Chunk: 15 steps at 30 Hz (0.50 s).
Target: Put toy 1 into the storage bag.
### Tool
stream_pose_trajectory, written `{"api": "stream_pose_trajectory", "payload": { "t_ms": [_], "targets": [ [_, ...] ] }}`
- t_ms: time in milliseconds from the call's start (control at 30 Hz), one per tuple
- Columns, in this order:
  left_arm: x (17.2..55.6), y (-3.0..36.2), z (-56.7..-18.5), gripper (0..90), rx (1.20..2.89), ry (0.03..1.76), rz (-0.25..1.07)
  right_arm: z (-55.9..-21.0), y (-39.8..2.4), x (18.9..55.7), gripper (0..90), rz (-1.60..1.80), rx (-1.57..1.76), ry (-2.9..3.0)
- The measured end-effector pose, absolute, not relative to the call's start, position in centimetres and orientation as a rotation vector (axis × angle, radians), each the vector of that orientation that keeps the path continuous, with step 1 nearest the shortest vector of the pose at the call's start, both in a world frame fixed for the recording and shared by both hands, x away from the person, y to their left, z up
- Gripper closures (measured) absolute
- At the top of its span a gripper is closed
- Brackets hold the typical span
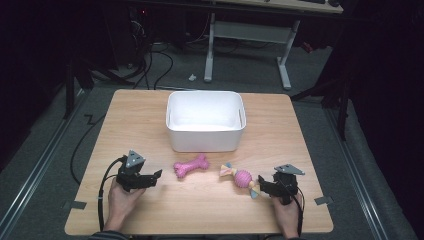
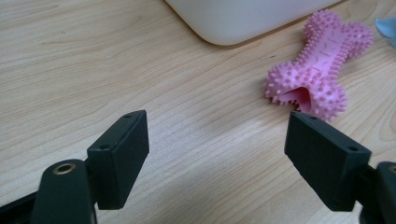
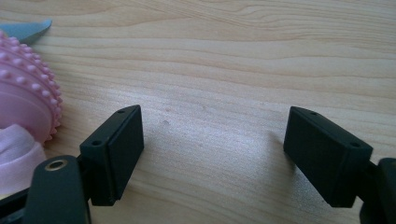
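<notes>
Your pink bone toy is lying flat on the table, just near of the white bin and left of centre. Its long axis is running from near-left to far-right, with the near-left knob pointing toward your left gripper. In the left gripper view the bone is sitting ahead and to the right of the jaws, its nearest knob just beyond the right jaw's tip and not between the pads. It is covered in small soft spikes, with a smooth groove along its middle.

Your left gripper's jaws are standing wide apart and holding nothing; bare wood is showing between them. Your right gripper is also gaping wide and empty, with the spiky ball toy lying just to its left, its cloth tails pointing far-left and near-right.

Open tabletop is stretching left of the bone and along the near edge. The bin's near wall is standing close behind the bone, so room on the far side is tight.
</notes>
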State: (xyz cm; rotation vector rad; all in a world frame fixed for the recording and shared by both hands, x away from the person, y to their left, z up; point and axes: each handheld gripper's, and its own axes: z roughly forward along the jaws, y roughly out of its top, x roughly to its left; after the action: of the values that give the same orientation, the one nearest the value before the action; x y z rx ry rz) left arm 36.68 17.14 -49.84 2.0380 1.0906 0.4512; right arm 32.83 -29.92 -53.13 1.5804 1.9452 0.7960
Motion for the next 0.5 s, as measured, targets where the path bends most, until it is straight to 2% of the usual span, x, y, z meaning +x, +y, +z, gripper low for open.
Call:
{"api": "stream_pose_trajectory", "payload": {
  "t_ms": [500],
  "targets": [
    [36.8,15.5,-48.7,22.4,2.065,1.027,0.425,-53.1,-29.9,32.8,20.4,0.797,1.579,1.943]
  ]
}}
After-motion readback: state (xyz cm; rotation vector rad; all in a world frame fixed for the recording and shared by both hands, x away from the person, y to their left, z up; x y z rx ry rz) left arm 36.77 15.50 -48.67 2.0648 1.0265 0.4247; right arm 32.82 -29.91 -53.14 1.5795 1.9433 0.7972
